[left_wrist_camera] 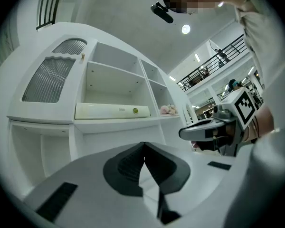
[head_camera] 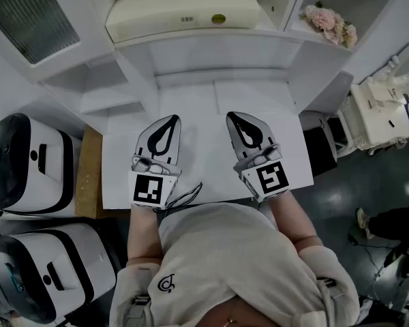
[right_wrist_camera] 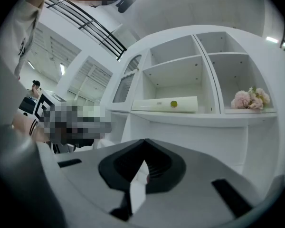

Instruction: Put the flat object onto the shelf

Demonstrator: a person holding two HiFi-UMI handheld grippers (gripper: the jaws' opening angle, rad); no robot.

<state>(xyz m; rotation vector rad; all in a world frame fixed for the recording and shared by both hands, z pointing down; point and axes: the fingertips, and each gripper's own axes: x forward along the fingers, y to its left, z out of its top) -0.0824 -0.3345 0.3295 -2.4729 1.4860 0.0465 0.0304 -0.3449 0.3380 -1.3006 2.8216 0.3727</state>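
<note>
The flat object (head_camera: 180, 12) is a long cream slab with a small green-yellow round mark. It lies on the middle shelf of the white cabinet, and shows in the left gripper view (left_wrist_camera: 111, 110) and the right gripper view (right_wrist_camera: 166, 104). Both grippers hover side by side over the white desk top (head_camera: 204, 97), well short of the shelf. My left gripper (head_camera: 170, 119) is shut with nothing between its tips (left_wrist_camera: 144, 144). My right gripper (head_camera: 232, 116) is also shut and empty (right_wrist_camera: 145, 140). Each points toward the cabinet.
Pink flowers (head_camera: 330, 24) sit in the cabinet's right compartment (right_wrist_camera: 249, 99). A louvred door (head_camera: 34, 16) closes the left section. Two white-and-black machines (head_camera: 27, 165) stand left of the desk beside a brown board (head_camera: 88, 172). A white cart (head_camera: 382, 114) stands at the right.
</note>
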